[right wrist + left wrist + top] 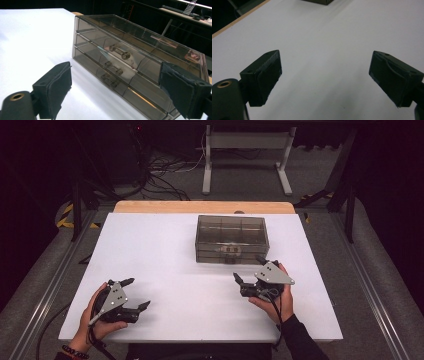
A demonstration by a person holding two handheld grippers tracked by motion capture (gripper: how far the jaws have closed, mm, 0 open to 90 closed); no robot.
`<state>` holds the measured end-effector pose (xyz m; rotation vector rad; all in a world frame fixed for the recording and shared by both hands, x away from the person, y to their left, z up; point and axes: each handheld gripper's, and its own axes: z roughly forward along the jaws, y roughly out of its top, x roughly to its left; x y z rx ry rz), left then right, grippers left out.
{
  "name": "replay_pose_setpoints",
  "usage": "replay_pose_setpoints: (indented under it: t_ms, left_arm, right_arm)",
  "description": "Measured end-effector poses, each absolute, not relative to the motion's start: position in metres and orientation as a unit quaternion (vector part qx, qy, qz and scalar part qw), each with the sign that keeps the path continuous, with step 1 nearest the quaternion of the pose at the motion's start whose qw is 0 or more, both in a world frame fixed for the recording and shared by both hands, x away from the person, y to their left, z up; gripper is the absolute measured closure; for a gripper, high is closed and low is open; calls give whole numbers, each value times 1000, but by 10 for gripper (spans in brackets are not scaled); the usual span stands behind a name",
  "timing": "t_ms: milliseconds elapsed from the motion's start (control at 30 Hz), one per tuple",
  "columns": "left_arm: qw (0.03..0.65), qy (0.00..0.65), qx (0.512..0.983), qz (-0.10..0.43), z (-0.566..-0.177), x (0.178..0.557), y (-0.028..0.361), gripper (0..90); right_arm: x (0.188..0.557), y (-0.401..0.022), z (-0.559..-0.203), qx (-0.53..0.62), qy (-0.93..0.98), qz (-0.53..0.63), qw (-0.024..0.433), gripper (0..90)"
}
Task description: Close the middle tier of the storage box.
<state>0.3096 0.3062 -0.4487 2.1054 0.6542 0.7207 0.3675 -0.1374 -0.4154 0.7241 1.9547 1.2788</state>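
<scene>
A smoky clear box with three shut drawers (231, 239) stands at the far middle of the white tabletop (165, 255). Each drawer front carries a small bar handle (119, 52). My right gripper (248, 268) is held just in front of the box's right part, open, its jaws aimed at the drawer fronts (130, 60) with nothing between them. The right gripper view has its two pads (58, 87) wide apart. My left gripper (139, 292) rests at the near left, open and empty, pointing over bare white surface (325, 77). A corner of the box (322, 1) peeks in at the top.
A wooden strip (200, 206) runs along the table's far edge. Behind it are floor cables (165, 170) and the white legs of a stand (245, 160). Grey metal rails (55, 280) flank the tabletop on both sides.
</scene>
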Motion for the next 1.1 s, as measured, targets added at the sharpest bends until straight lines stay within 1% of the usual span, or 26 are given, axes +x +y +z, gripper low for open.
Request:
replay_pose_setpoints:
  t_ms: [233,467,767,1100]
  left_arm:
    - [400,259,832,285,-449,310,307,123]
    - [400,260,832,284,-449,310,306,122]
    - [401,261,831,284,-449,310,306,122]
    - [400,261,832,282,-449,311,305,120]
  right_arm:
    - [361,-142,-419,276,757,484,342,121]
    - [352,-147,-424,265,759,476,357,122]
    - [345,-155,-430,261,759,478,356,119]
    - [335,-167,-441,261,761,471,362,84]
